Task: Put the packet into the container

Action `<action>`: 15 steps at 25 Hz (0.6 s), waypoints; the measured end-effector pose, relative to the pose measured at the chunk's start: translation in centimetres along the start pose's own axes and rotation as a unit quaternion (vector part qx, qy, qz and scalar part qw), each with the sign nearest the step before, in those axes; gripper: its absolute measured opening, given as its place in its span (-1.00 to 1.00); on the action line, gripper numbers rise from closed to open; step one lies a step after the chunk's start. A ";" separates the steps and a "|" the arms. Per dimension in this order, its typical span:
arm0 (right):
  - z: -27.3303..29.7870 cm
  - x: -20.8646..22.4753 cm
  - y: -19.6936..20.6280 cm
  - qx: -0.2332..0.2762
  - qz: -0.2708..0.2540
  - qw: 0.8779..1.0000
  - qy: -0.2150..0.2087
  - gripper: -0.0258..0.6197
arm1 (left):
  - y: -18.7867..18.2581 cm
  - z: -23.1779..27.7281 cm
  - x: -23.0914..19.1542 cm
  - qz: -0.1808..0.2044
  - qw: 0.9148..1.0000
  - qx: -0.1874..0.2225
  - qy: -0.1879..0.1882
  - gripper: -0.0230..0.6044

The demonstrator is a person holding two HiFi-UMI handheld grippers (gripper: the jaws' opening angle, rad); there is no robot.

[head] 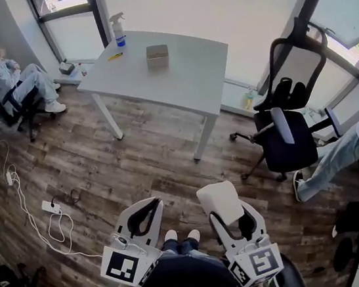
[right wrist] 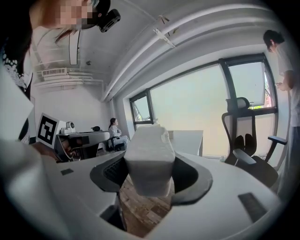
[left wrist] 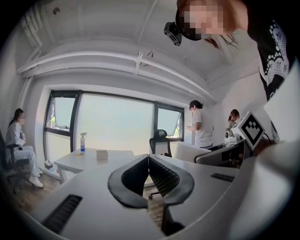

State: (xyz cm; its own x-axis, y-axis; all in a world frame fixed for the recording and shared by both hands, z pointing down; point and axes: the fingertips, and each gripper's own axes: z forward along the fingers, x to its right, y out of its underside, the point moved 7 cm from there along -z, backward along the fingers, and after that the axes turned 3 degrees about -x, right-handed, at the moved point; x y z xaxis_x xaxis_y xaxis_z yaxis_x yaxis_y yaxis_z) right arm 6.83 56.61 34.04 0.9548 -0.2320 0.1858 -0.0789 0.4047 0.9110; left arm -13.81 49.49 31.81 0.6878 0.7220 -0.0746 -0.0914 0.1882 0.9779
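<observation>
Right gripper clamps the white packet; left gripper, jaws pressed together, alongside

Daylit rm: wood floor w/ white table near big windows & white wall, black office chair at right.

The container on the worktop is too small to show its contents. The lower end of the packet is hidden inside the right claw. At 3 o'clock, the head view's edge cuts off a seated person.
</observation>
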 end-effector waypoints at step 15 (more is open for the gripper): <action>0.4 1.3 0.3 0.002 -0.002 1.000 -0.003 -0.07 | 1.1 1.6 1.2 -0.021 1.000 0.019 -0.001 -0.90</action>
State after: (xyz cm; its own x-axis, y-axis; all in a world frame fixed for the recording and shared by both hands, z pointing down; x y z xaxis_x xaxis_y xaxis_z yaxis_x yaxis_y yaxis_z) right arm 7.97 56.11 34.67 0.9536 -0.2387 0.1833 -0.0757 0.3994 0.9136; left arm -11.94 49.53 33.07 0.6925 0.7122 -0.1150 -0.0349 0.1923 0.9807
